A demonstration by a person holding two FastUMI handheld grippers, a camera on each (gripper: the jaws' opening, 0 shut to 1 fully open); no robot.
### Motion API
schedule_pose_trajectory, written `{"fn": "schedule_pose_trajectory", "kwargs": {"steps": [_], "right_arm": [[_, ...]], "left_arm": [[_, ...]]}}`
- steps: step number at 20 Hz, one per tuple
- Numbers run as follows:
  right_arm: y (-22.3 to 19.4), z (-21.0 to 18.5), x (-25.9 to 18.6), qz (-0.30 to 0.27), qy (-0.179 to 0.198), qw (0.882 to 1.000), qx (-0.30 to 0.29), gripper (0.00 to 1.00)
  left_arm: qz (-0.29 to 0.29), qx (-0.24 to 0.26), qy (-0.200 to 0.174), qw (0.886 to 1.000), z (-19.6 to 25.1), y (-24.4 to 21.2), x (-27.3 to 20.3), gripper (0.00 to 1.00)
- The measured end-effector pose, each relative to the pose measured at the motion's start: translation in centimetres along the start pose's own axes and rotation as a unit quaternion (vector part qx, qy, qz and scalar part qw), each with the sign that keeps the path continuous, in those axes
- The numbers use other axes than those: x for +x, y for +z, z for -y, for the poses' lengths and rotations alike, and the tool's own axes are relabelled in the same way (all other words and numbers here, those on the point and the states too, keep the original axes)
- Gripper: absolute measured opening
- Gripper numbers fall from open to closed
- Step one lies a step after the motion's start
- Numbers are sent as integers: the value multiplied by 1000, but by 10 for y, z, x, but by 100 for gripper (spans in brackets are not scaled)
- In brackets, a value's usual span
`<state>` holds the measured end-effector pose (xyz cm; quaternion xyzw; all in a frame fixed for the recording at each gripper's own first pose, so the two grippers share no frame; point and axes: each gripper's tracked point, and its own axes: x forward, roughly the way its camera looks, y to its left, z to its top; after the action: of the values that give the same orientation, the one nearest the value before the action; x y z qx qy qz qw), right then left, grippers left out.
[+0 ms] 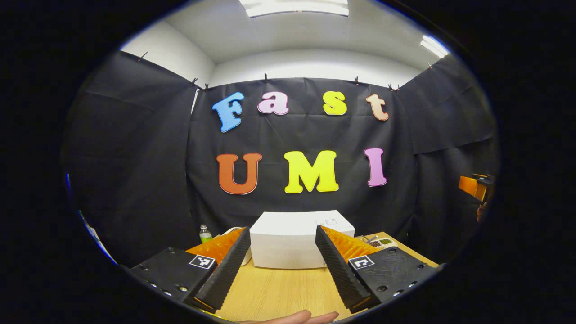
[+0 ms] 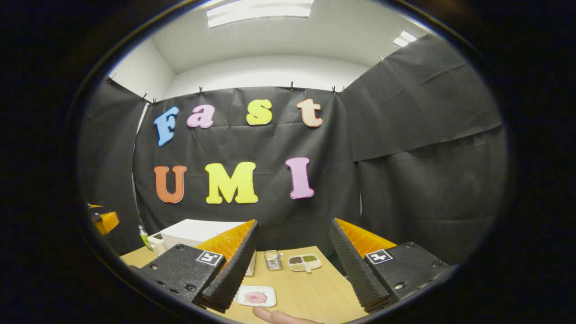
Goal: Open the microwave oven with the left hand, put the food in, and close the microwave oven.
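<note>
- nothing is done yet: the microwave [image 1: 297,238] sits shut at the back of the counter [image 1: 279,292].
- left claw [image 1: 281,261] is wide open, empty, facing it.
- right claw [image 2: 292,265] is open and empty.
- the food [image 2: 256,297] waits on the counter, near the front edge.
</note>
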<state>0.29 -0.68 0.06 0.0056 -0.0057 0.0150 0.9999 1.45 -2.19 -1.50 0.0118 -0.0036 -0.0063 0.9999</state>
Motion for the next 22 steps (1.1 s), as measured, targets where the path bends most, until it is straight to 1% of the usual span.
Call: {"fn": "schedule_pose_trajectory", "kwargs": {"steps": [5, 6, 9, 10, 12, 13, 14, 15, 17, 19, 22], "right_arm": [[1, 9, 9, 17, 3, 1000, -7, 91], [-3, 10, 11, 14, 4, 1000, -6, 100], [-8, 18, 17, 10, 4, 1000, -3, 100], [-11, 22, 20, 10, 1, 1000, -4, 100], [-15, 29, 26, 9, -2, 1000, -7, 100], [-16, 32, 29, 10, -3, 1000, -8, 91], [-19, 37, 33, 10, -5, 1000, -10, 90], [-22, 42, 37, 9, -9, 1000, -13, 100], [-29, 52, 42, 5, -15, 1000, -15, 100], [-37, 59, 50, 0, -18, 1000, -13, 100], [-56, 64, 60, -21, -15, 1000, -2, 100]], "left_arm": [[-11, -4, -3, 1000, 26, -26, 50, 92], [-17, -4, -5, 1000, 33, -35, 61, 92], [-41, -12, -13, 999, 57, -70, 99, 92], [-52, -18, -8, 998, 61, -85, 110, 92], [-70, -29, -17, 997, 78, -113, 135, 92], [-78, -34, -20, 996, 86, -126, 144, 92], [-81, -37, -22, 996, 93, -138, 156, 92], [-84, -38, -26, 995, 99, -150, 168, 92], [-90, -45, -38, 994, 114, -173, 190, 92], [-109, -56, -51, 991, 127, -202, 208, 92], [-117, -41, -50, 991, 137, -232, 229, 92]]}}
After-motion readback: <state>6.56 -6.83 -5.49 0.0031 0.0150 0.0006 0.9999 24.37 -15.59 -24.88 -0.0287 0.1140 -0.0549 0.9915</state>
